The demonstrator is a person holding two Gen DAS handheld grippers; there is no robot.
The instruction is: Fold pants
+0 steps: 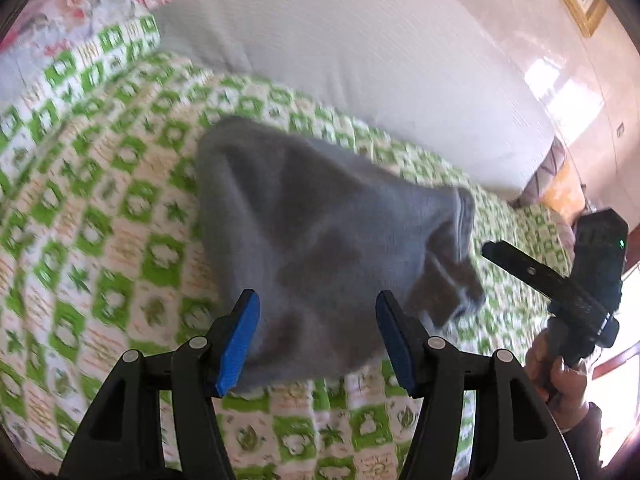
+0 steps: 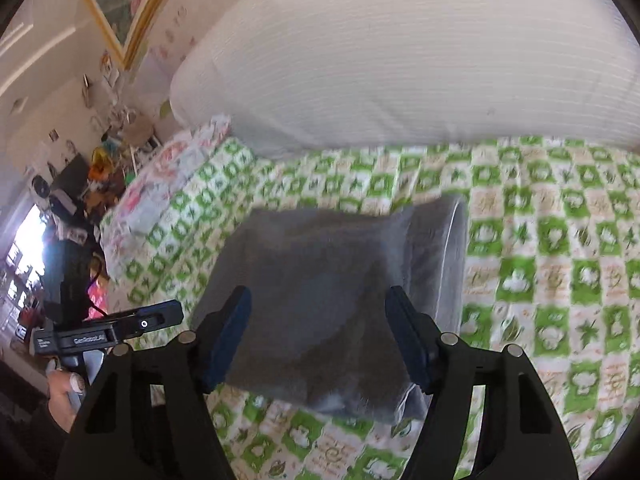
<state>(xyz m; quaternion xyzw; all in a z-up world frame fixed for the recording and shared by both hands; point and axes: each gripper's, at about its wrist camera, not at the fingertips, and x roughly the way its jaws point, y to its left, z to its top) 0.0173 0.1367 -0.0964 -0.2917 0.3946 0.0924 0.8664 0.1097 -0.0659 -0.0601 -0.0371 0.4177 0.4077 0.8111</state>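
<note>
Blue-padded fingers of the left gripper (image 1: 316,344) stand apart above a grey, folded pair of pants (image 1: 320,236) lying on the green-checked bedspread (image 1: 100,240), in front of a large white pillow (image 1: 340,52). Its twin, the right gripper (image 2: 318,338), likewise gapes with nothing pinched between its jaws. Folding looks nearly complete; any next move would call for smoothing the loose, rumpled edge or leaving the bundle alone.

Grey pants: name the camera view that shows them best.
The right wrist view: the grey pants lie as a folded block on the green checked bedspread, the outline nearly whole. The left wrist view shows them more skewed and blurred.
</note>
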